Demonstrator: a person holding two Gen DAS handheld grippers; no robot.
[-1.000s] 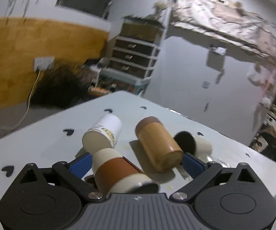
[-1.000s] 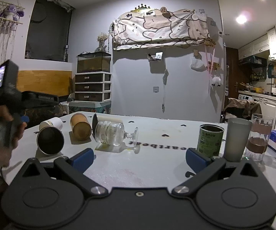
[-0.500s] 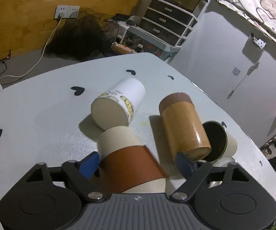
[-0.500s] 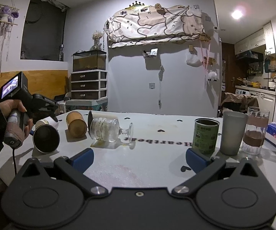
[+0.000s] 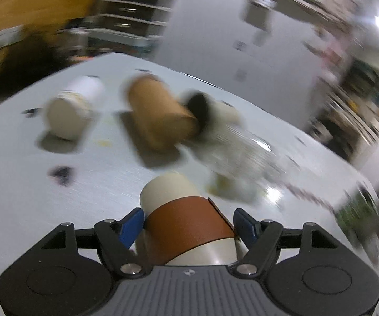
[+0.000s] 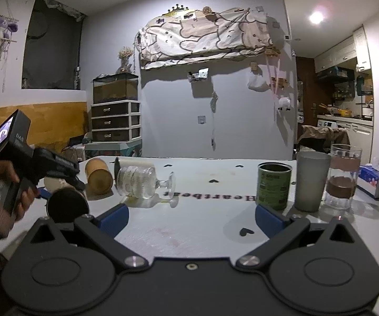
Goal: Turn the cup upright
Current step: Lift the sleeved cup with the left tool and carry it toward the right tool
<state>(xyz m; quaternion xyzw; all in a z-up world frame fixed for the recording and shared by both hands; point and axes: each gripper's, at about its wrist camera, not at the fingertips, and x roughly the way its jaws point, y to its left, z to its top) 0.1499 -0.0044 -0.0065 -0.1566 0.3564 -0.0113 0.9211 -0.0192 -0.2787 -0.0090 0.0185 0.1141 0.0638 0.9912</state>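
My left gripper is shut on a cream cup with a brown sleeve, held on its side just above the white table. In the right wrist view the same cup shows its dark open mouth at the left, with the left gripper and hand behind it. My right gripper is open and empty over the table's near middle.
Lying on the table: a white paper cup, a tan cylinder cup, a dark-mouthed cup and a stemmed glass. Standing at the right: a green can, a grey tumbler, a glass and a tissue box.
My left gripper has lifted the sleeved cup and swung right with it; the view is now blurred. The right gripper has barely moved.
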